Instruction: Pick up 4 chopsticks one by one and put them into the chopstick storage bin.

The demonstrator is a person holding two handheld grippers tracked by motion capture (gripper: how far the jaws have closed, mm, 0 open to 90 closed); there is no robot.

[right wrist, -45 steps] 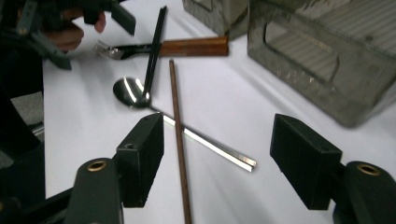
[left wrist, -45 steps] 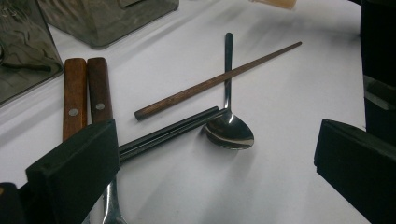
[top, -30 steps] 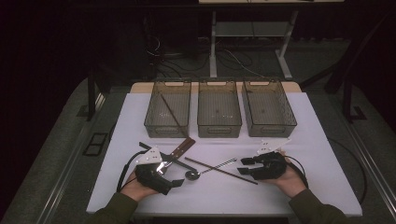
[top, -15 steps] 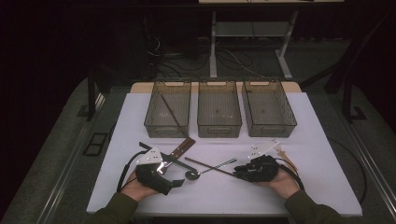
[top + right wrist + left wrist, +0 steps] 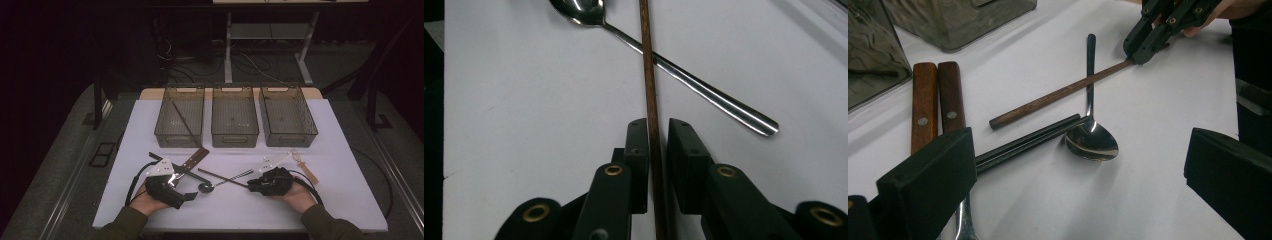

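Right gripper view looks down the right gripper [image 5: 658, 150], whose two black jaws have just been closing with a thin brown wooden chopstick [image 5: 650, 85] running between them; they now stand close on either side of it, seemingly pinching it, though a sliver of gap shows on one side. The chopstick runs straight away from the jaws across the white table [image 5: 524, 125] and crosses over the handle of a steel spoon [image 5: 684, 75], whose bowl lies at the far end, off to the left.

From the left gripper view, that same gripper reaches in at the top right, its tips closed about the far end of the chopstick [image 5: 1058, 95], while the spoon [image 5: 1091, 135] lies with its bowl toward the camera. The left gripper [image 5: 1078, 175] rests on the table with its jaws wide apart and nothing between them. Just ahead of its left jaw lie two dark chopsticks [image 5: 1033, 140] side by side and two wooden-handled utensils [image 5: 938, 105].

High view shows both hands low on the table, the left gripper [image 5: 187, 195] at the left and the right gripper [image 5: 252, 184] at the right, the cutlery between them. Beyond stand three clear bins [image 5: 235, 135] in a row; the left one holds a thin stick [image 5: 182, 120]. A small wooden piece [image 5: 305, 167] lies just behind the right hand.
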